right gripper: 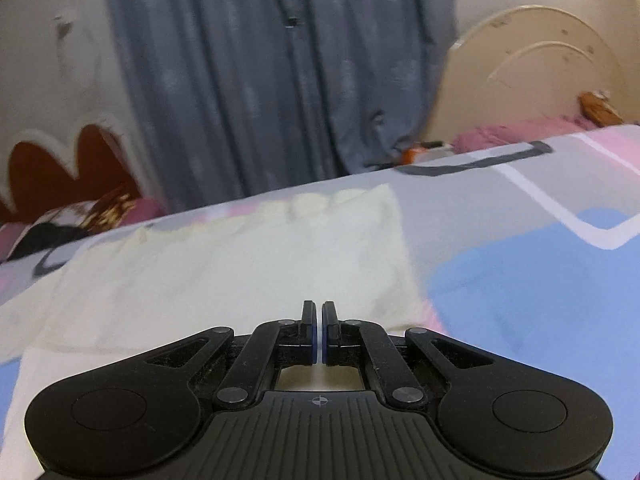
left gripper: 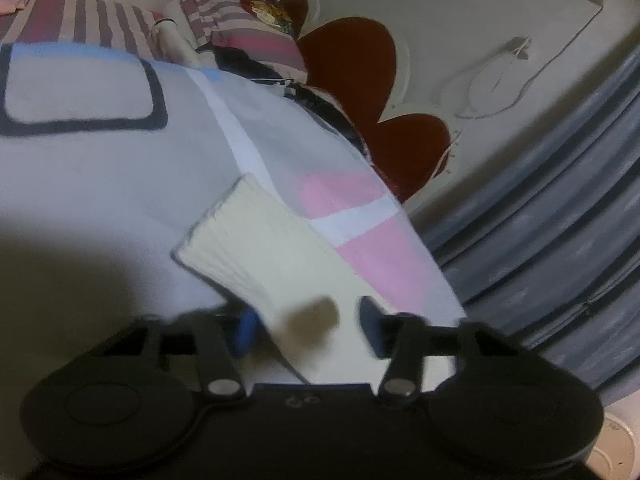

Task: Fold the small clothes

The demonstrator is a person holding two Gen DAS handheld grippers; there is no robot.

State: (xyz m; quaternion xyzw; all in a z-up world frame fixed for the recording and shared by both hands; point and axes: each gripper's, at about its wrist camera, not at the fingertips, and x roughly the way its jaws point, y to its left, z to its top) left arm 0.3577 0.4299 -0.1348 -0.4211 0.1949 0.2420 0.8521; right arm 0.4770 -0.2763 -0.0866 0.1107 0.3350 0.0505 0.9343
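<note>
A cream-coloured small garment [left gripper: 256, 248] lies on the patterned bedsheet [left gripper: 100, 184], and its near end runs in between the fingers of my left gripper [left gripper: 310, 326]. Those fingers are blurred and stand well apart on either side of the cloth, so I see no pinch. In the right wrist view the same cream garment [right gripper: 240, 264] is spread flat over the sheet [right gripper: 500, 280]. My right gripper [right gripper: 319, 332] hovers over its near part, pads together with nothing between them.
Striped pillows [left gripper: 240, 28] and a dark heap of clothes [left gripper: 320, 100] sit at the head of the bed by a red flower-shaped headboard [left gripper: 352, 68]. A grey curtain [right gripper: 260, 80] hangs beyond the bed's far edge. A cream bed board [right gripper: 532, 72] stands at right.
</note>
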